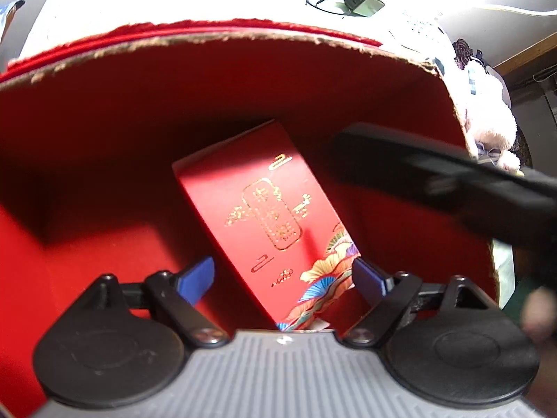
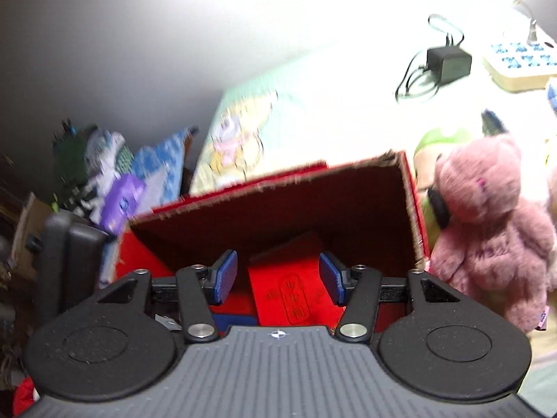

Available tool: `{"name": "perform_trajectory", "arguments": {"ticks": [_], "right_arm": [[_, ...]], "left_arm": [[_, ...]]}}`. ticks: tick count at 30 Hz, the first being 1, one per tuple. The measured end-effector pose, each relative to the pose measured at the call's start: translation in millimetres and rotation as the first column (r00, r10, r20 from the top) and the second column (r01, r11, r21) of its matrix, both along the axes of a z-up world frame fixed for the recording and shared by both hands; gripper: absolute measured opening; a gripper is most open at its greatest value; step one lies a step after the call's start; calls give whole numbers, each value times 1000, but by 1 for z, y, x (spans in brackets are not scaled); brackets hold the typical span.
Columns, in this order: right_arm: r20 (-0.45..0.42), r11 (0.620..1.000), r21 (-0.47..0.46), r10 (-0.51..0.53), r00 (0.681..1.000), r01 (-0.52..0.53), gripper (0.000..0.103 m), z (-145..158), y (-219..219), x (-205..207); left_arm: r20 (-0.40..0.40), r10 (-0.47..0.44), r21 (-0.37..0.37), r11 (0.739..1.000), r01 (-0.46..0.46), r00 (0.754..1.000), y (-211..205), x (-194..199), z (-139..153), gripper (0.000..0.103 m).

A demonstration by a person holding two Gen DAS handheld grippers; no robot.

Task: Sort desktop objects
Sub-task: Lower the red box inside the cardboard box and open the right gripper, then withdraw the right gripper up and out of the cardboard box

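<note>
small red gift box (image 1: 264, 216) lies tilted inside the big red carton (image 1: 222, 80), prob dropped there for sorting; left gripper (image 1: 283, 275) & right gripper (image 2: 278, 277) both spread wide w/ nothing held.

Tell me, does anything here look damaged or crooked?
Yes. The big red box has a ragged, torn top edge showing bare brown cardboard. Inside it, the small red packet lies tilted, not flat.
</note>
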State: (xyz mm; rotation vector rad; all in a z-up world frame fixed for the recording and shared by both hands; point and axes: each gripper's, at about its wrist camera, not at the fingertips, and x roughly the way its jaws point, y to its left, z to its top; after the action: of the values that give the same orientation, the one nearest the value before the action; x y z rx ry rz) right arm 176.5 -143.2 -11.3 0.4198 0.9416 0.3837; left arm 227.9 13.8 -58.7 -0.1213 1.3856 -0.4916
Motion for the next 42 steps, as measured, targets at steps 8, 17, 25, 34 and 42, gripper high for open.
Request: {"name": "perform_trajectory", "arguments": {"ticks": [8, 17, 25, 34, 42], "right_arm": [[130, 993, 75, -95, 987, 86, 47, 11, -41, -26], [157, 985, 109, -150, 976, 134, 40, 3, -59, -36], [165, 987, 73, -153, 974, 143, 40, 0, -62, -40], [212, 984, 21, -179, 961, 179, 40, 7, -58, -48], [227, 985, -49, -153, 962, 168, 40, 11, -50, -64]], "left_arm": [[19, -38, 64, 997, 37, 999, -21, 4, -3, 86], [61, -134, 77, 989, 129, 989, -57, 2, 1, 85], [83, -179, 82, 982, 172, 980, -41, -9, 5, 85], [191, -164, 104, 984, 146, 968, -22, -24, 19, 86], [317, -83, 188, 982, 23, 945, -18, -43, 40, 86]]}}
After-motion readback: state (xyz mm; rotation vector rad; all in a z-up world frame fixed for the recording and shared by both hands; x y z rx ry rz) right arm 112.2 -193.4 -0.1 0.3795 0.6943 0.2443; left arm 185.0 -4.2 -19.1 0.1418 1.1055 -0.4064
